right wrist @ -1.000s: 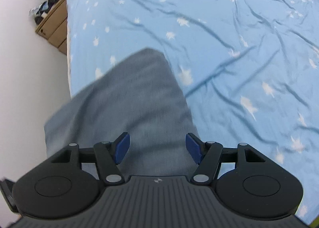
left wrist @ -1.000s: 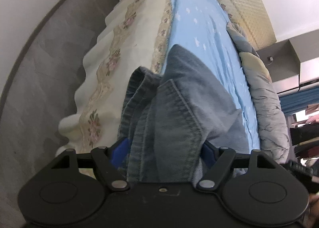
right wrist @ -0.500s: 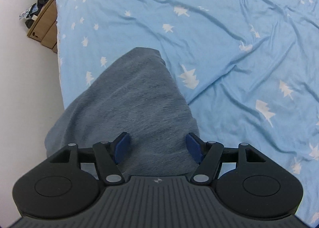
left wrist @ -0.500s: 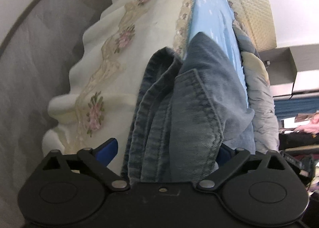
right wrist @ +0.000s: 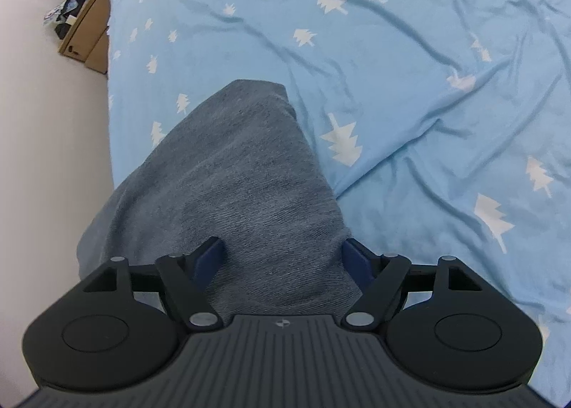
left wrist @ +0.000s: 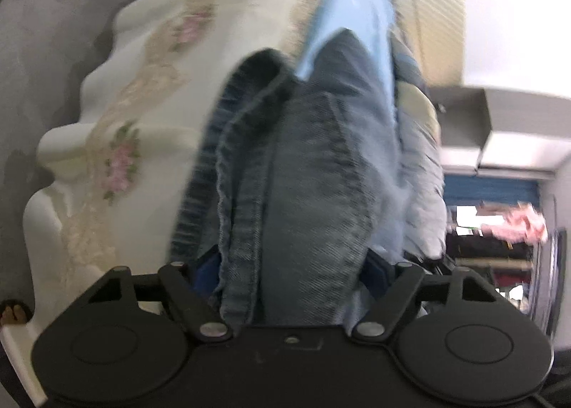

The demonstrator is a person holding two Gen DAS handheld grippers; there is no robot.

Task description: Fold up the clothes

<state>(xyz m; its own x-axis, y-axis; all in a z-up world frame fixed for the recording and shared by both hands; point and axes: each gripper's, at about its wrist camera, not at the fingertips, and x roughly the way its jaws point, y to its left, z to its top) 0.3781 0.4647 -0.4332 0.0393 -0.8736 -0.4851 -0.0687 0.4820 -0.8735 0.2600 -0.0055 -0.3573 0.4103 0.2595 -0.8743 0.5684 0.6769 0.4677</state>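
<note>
- The left tool is clenched on a bunched edge of the faded blue denim garment: thick stitched hems and several layers are packed between its blue pads, and the cloth runs from there up onto the bed.
- The right tool has another part of the same denim garment filling the gap between its fingers; it appears to be gripping it, though the pads sit fairly wide around the cloth.
- The garment is partly lifted by both tools — its far end lies on the light blue bedsheet with white tree prints, near the bed's edge.
- To do this carry well, I judge both grips should stay firm and level with each other, keeping the denim taut between them so the layers do not slip or twist. Denim is heavy and stiff, so a slack side would likely sag and spoil the crease.
- How many folds the garment already holds cannot be told from here.
- Below the garment in the left view, a cream bed skirt with pink floral trim hangs down to a grey floor.
- Beyond the garment's far end stand a brown cardboard box by a white wall, a rumpled grey quilt, and a padded cream headboard.
</note>
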